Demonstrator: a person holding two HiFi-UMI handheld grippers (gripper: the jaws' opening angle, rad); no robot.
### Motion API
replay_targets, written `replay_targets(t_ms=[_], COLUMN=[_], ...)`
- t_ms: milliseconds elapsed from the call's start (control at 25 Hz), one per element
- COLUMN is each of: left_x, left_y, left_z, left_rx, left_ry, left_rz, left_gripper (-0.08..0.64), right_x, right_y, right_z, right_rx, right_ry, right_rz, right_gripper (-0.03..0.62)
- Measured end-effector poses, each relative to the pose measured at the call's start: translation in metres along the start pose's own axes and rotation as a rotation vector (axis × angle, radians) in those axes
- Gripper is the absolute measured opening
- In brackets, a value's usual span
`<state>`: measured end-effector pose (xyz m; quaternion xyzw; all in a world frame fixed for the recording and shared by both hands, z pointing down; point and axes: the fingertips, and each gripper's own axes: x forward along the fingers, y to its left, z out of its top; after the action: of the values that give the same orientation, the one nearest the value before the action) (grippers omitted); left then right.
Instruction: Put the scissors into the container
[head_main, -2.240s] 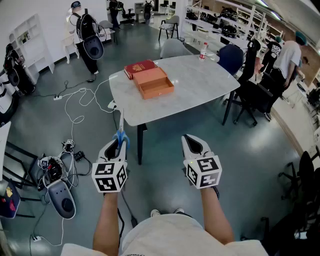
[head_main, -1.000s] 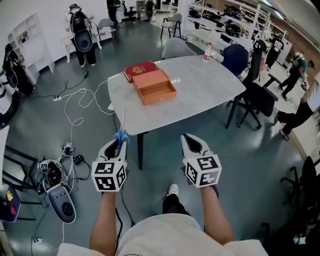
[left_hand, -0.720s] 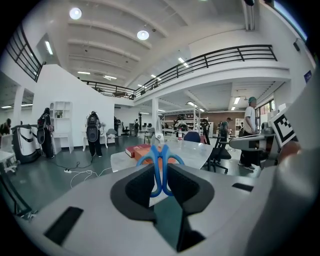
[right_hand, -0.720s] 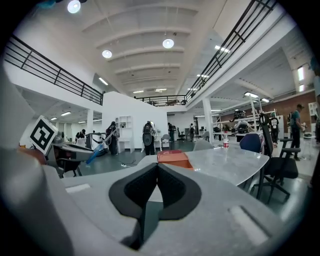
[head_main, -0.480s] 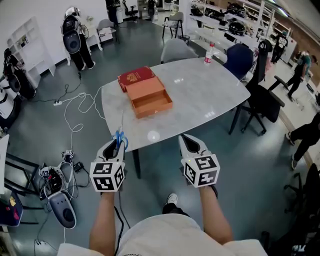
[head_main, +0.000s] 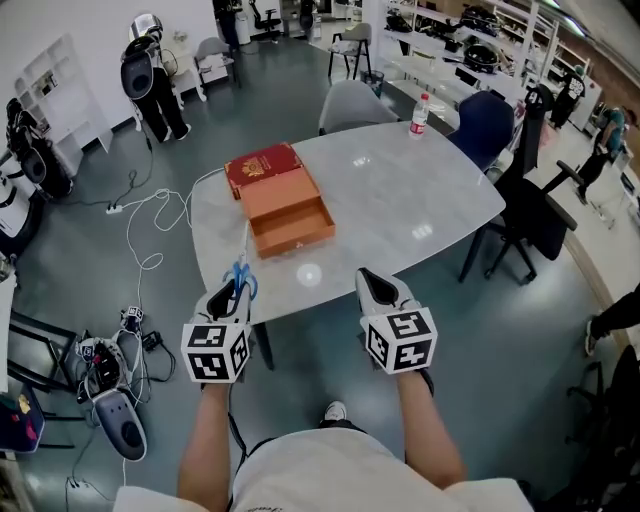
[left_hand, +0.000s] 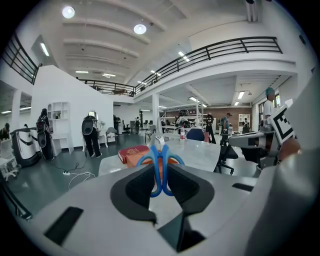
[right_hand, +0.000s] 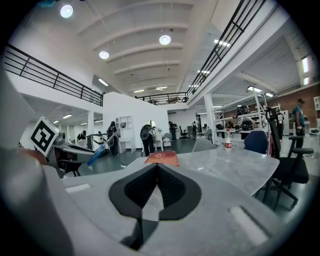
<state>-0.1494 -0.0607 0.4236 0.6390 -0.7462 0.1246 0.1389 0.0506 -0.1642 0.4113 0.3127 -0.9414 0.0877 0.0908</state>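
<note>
Open-plan hall with grey floor (head_main: 330, 60); pale marbled surface (head_main: 400, 200) ahead of the person.

Scissors (left_hand: 159, 156): blue handles pinched between the jaws of the left tool (head_main: 232, 292); blades pointed forward and away from the person; in the head view the blade tip lay over the near left edge of the surface, near the container (head_main: 290, 225) but apart from it.

Left tool: clamped on the scissors' handles; handle loops stood out on either side of the jaw tips in the left gripper view.

Right tool (right_hand: 156, 167): jaws closed tip to tip, nothing between them; held level with the left tool, well apart from it, just short of the surface's near edge.

Container: orange, shallow, open-topped; sat on the left part of the surface; nothing seen inside it.

Red book-like thing (head_main: 262, 165): flat, touching the container's far end.

Bottle (head_main: 419, 115): clear with red cap, upright at the far right edge of the surface, well apart from the container.

Grey chair (head_main: 350, 100) at the far side; blue chair (head_main: 482, 125) at the far right corner; black office chair (head_main: 535, 215) to the right.

White cables (head_main: 150, 230) looped over the floor to the left; person with a dark backpack (head_main: 145, 75) stood beyond them.
</note>
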Motion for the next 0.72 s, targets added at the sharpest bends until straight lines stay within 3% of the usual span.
replay_targets(t_ms=[720], left_x=[0.055], left_y=[0.016], left_z=[0.003], left_rx=[0.036], left_ry=[0.051], left_rz=[0.036], left_gripper=[0.080], right_x=[0.055], right_y=[-0.034], right_z=[0.006], right_rx=[0.017], right_ry=[-0.003], right_rz=[0.035], right_gripper=[0.005])
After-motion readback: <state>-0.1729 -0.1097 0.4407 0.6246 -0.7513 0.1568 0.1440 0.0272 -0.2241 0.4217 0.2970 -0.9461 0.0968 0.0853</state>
